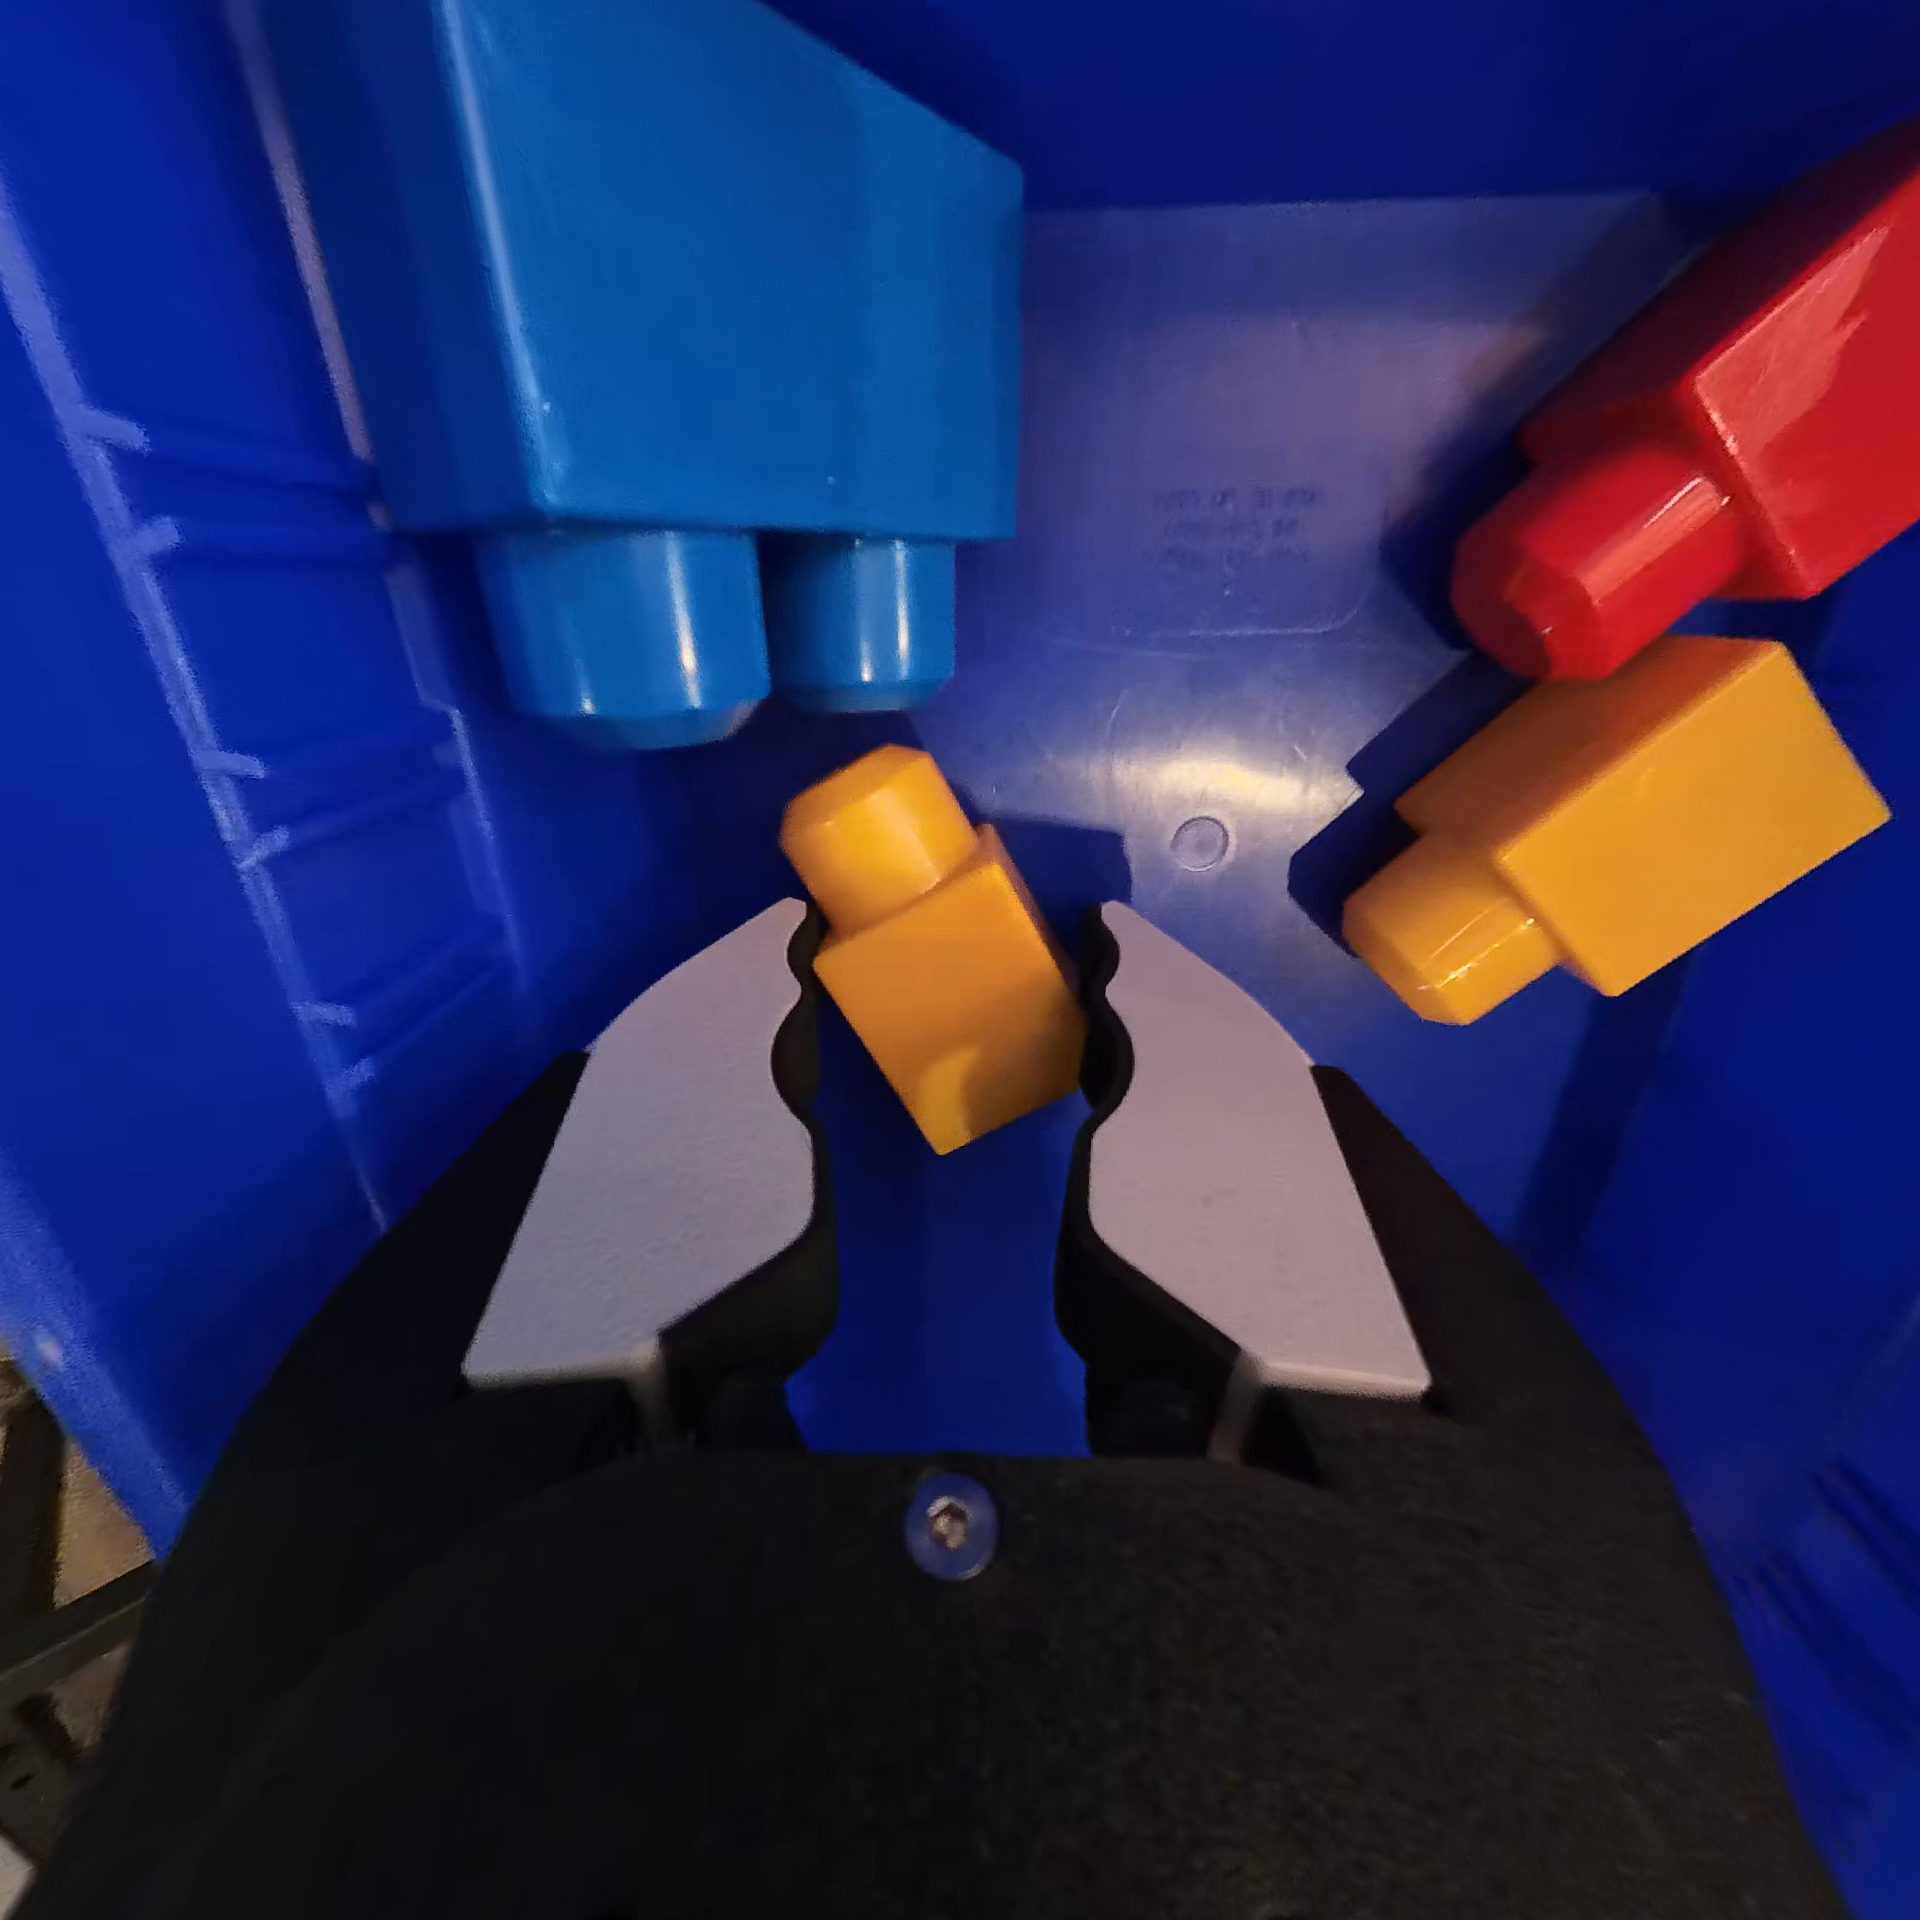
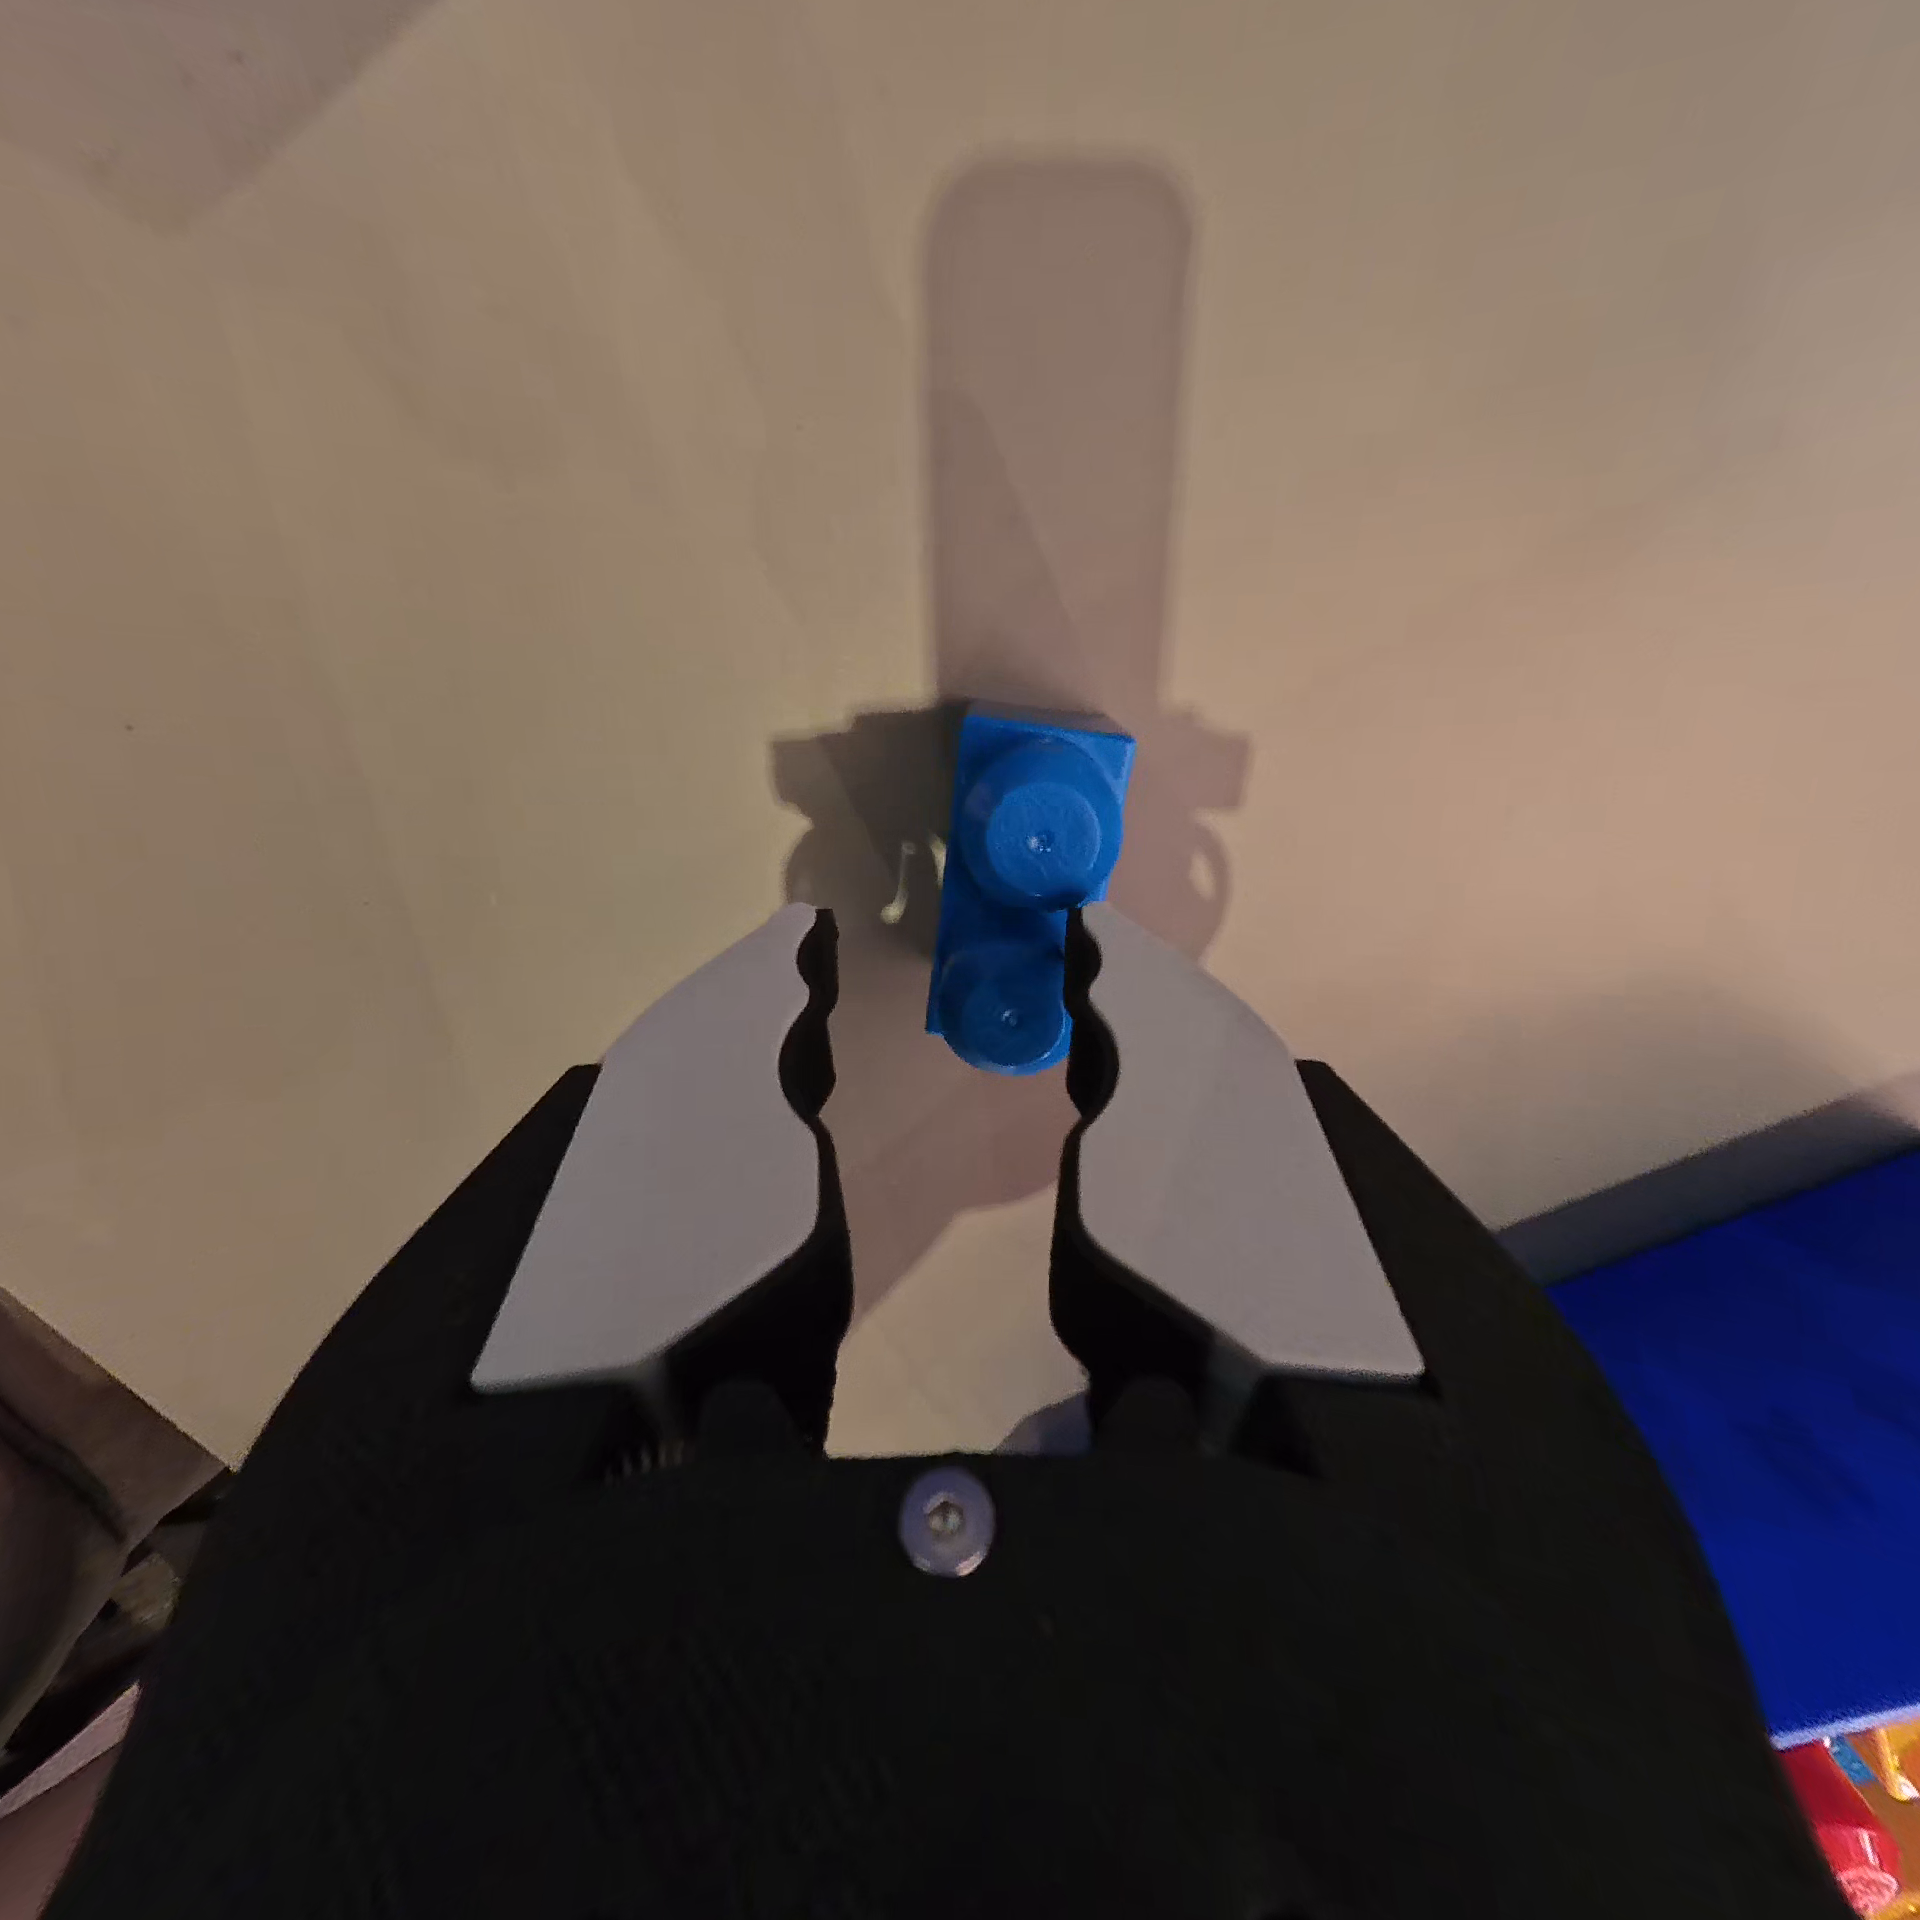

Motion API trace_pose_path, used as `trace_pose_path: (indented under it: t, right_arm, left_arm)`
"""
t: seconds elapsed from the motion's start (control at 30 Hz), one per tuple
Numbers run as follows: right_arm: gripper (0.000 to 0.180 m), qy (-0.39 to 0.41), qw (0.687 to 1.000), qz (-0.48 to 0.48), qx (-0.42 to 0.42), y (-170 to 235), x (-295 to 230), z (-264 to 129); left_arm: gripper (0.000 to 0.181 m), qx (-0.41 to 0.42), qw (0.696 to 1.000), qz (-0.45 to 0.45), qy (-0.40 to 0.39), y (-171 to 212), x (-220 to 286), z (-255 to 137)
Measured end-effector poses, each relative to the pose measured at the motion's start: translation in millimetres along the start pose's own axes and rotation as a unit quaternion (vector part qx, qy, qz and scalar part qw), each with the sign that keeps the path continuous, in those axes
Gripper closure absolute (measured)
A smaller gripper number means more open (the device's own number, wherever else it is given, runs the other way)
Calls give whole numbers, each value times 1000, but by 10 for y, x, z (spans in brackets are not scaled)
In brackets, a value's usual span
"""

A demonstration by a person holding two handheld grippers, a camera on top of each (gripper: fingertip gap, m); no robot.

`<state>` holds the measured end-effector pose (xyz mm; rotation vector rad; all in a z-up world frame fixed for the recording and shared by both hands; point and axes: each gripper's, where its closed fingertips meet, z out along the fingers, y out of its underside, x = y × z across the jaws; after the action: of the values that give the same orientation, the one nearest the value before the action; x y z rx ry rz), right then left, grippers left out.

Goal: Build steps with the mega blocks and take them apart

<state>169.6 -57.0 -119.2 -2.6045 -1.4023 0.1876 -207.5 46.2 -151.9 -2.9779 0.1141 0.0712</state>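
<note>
Left jaws clenched on small yellow block (image 1: 940,987); right jaws released, blue block (image 2: 1023,894) against one.

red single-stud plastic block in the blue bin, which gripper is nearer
Left. The left gripper is inside the blue plastic bin, with the red single-stud plastic block ahead to its right; the right gripper is outside over the beige tabletop.

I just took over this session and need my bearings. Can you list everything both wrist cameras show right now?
Bin: one, blue, around the left gripper; its corner also shows at lower right of the right wrist view.
Small yellow block: one, between the left gripper's fingers.
Large yellow block: one, on the bin floor, right side.
Red block: one, upper right in bin.
Two-stud blue block: one, upper left in bin.
Blue block on the table: one, two studs up.
Table: one, beige.
Left gripper: closed on the small yellow block.
Right gripper: open, around the blue block's near end.
</note>
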Motion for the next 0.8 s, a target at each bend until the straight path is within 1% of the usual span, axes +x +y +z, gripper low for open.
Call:
trace_pose_path:
  t: [0.1,0.2,0.3,0.37,0.4,0.43,0.5,0.57,0.6,0.67,0.73,0.77,0.8]
  right_arm:
    - [137,0,1000,0,-1,5,2,3]
    - [139,4,1000,3,3,6,24,-21]
    - [139,18,1000,15,19,-4,82,-118]
    - [141,34,998,19,42,-38,111,-246]
    - [141,43,997,19,59,-69,114,-328]
    - [141,53,995,15,80,-113,114,-422]
    - [141,82,987,-12,138,-254,100,-643]
    - [140,114,966,-71,219,-470,22,-902]
    - [137,129,948,-109,271,-601,-57,-1049]
    - [121,143,896,-180,380,-836,-308,-1355]
    - [109,135,838,-232,476,-964,-614,-1623]
    - [108,137,811,-247,513,-1001,-728,-1743]
    - [107,144,788,-255,542,-1024,-806,-1849]
  left_arm:
    - [133,-5,1000,17,3,35,4,-52]
    - [133,32,999,15,20,-6,1,-292]
    - [134,112,991,38,64,-86,123,-740]
    - [134,189,969,87,132,-150,396,-1131]
    - [134,231,947,116,188,-165,625,-1372]
    - [134,265,917,148,258,-134,899,-1632]
    - [134,310,839,216,391,35,1436,-2149]
    - [134,329,769,274,475,241,1837,-2518]
    - [134,334,740,297,503,334,1999,-2643]
    - [135,340,693,330,544,483,2267,-2821]
    - [135,330,658,348,580,620,2476,-2932]
    - [135,325,643,355,596,680,2563,-2975]
    - [135,321,636,360,602,720,2636,-2986]
